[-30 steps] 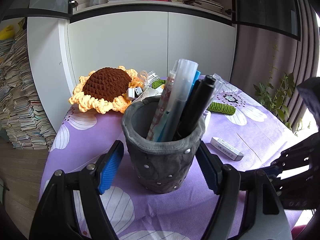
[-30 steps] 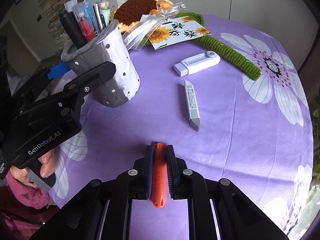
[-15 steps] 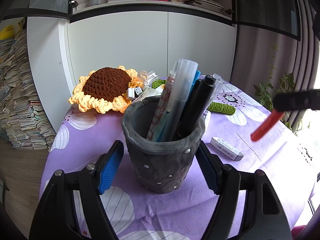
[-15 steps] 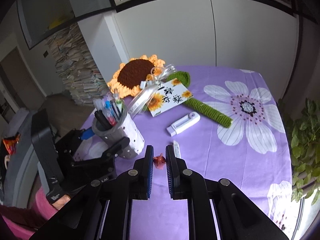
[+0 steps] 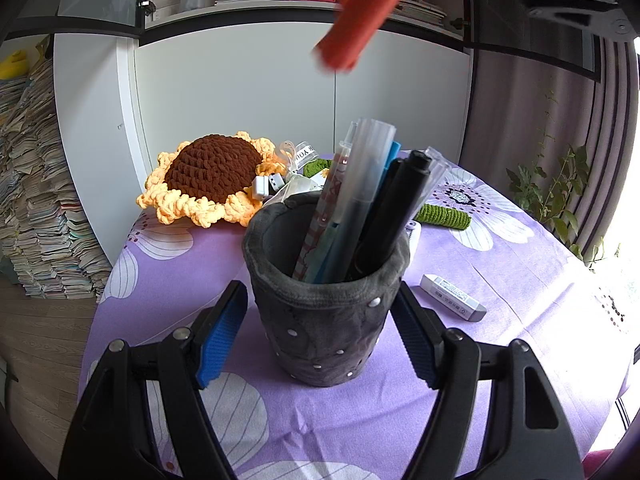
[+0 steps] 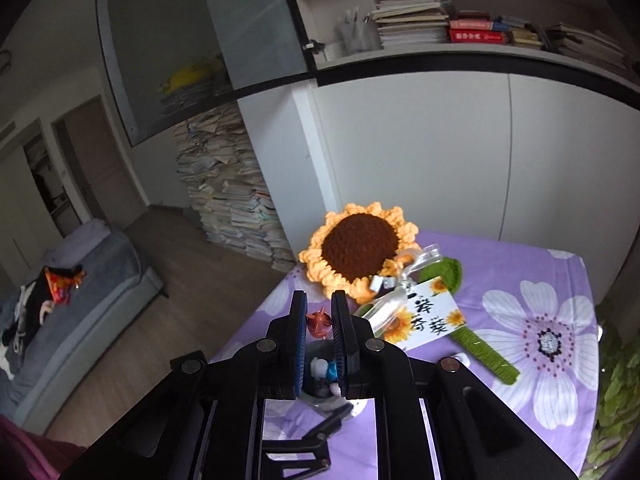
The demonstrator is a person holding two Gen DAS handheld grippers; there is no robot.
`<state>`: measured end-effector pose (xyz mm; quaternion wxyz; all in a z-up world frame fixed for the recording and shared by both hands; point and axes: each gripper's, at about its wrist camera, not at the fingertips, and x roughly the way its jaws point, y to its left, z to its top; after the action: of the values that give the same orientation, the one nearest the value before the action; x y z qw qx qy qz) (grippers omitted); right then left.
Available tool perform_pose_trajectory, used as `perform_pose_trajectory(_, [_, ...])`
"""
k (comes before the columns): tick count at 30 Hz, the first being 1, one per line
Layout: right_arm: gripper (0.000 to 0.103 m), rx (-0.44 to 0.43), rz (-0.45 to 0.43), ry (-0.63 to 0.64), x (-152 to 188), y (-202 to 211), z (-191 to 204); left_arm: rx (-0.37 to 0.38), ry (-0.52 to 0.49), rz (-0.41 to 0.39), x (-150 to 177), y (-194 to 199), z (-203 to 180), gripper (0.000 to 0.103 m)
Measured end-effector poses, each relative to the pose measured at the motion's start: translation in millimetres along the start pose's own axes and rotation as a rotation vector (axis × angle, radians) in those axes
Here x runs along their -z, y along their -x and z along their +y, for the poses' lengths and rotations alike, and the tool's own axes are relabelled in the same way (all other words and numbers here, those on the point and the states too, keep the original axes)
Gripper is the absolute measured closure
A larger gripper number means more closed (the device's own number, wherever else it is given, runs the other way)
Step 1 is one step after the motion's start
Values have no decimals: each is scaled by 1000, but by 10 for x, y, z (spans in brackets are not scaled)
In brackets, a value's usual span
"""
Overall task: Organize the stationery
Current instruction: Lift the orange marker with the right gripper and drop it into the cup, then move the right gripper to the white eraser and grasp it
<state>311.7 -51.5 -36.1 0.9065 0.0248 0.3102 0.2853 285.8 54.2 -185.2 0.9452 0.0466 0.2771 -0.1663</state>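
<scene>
A dark grey pen holder [image 5: 326,320] stands on the purple flowered tablecloth [image 5: 168,280], with several pens and markers [image 5: 384,216] leaning in it. My left gripper [image 5: 320,292] is shut on the holder, its blue pads at either side of the wall. A red-orange pen [image 5: 360,20] hangs tilted high above the holder, blurred. My right gripper [image 6: 319,312] is shut on that pen, whose end [image 6: 319,322] shows between the pads. Straight below, the holder's mouth [image 6: 320,368] is seen between the fingers.
A grey-and-white eraser [image 5: 454,292] lies right of the holder. Behind it are a crochet sunflower [image 5: 212,176] with its green stem [image 6: 480,344] and a white card [image 6: 428,320]. White cabinets [image 5: 240,100] and paper stacks [image 5: 36,200] stand beyond the table's far edge.
My right gripper has lifted the red-orange pen off the cloth and carried it up and left, to above the pen holder. The left gripper and holder have stayed put.
</scene>
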Motion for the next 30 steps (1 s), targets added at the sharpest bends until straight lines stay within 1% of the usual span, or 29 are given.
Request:
perform_pose_trajectory(3, [90, -30, 82, -1, 31, -288, 21, 3, 2, 3, 0, -8, 1, 30])
perform_pose_trajectory(4, [90, -27, 105, -2, 54, -368, 22, 2, 2, 4, 0, -11, 3, 30])
perform_pose_trajectory(6, [90, -12, 141, -10, 112, -508, -4, 1, 1, 4, -1, -15, -7, 30])
perform_pose_trajectory(10, [90, -9, 193, -24, 199, -694, -67, 0, -4, -2, -1, -12, -17, 30])
perform_pose_trajectory(13, [90, -2, 219, -26, 235, -769, -101, 1, -5, -2, -1, -13, -28, 30])
perform_pose_trajectory(16, [90, -12, 231, -61, 254, -783, -162, 1, -3, 0, -4, -18, -24, 30])
perform_pose_trajectory(20, [89, 1, 190, -101, 241, -605, -263, 0, -5, -4, -2, -9, -31, 30])
perform_pose_trajectory(23, [89, 41, 147, -117, 255, -398, -367, -1, -6, -5, 0, -8, -35, 30])
perform_pose_trajectory(25, [89, 104, 159, -130, 324, -328, -504, 0, -6, -5, 1, -7, -35, 30])
perform_pose_trajectory(27, [89, 174, 212, -159, 457, -352, -690, -1, -6, -6, 1, -4, -34, 30])
perform_pose_trajectory(30, [89, 270, 341, -218, 796, -501, -995, -2, -8, -8, 2, 5, -32, 30])
